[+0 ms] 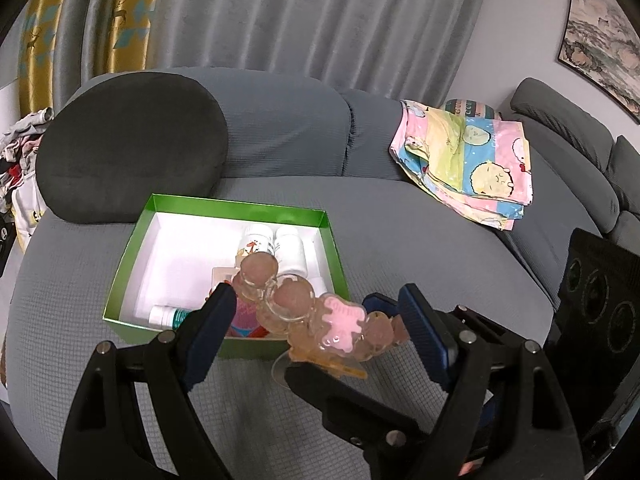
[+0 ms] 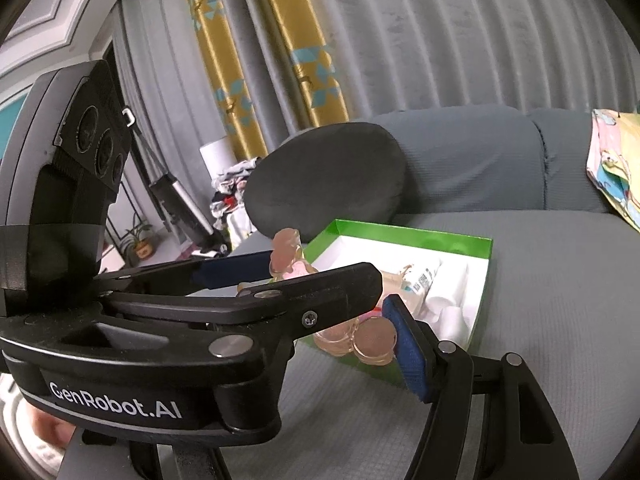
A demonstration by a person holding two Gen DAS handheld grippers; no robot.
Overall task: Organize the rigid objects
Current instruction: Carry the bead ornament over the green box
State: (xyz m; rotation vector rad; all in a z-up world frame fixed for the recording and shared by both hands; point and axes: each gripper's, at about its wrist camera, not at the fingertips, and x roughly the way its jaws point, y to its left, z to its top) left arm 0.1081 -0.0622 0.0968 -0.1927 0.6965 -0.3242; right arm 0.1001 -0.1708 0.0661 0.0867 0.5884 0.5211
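Over the near edge of the green box (image 1: pixel 132 252) on the grey sofa seat (image 1: pixel 72 300), a clear amber plastic toy (image 1: pixel 304 316) with round knobs and a pink figure on top is held in the air. The right gripper (image 1: pixel 380 320) reaches in from below in the left wrist view, and its fingers (image 2: pixel 408 344) appear pressed on the toy's lower end, though the left gripper hides one of them in the right wrist view. The left gripper (image 1: pixel 316 312) has its blue-padded fingers (image 1: pixel 216 320) spread wide on either side of the toy, not touching it. Inside the white-lined box lie two white bottles (image 1: pixel 288 248), a small tube (image 1: pixel 168 316) with a teal label and a red-and-blue packet (image 1: pixel 244 320). A dark round cushion (image 1: pixel 128 144) leans behind the box, and a folded cartoon-print cloth (image 1: pixel 468 160) lies further along the sofa.
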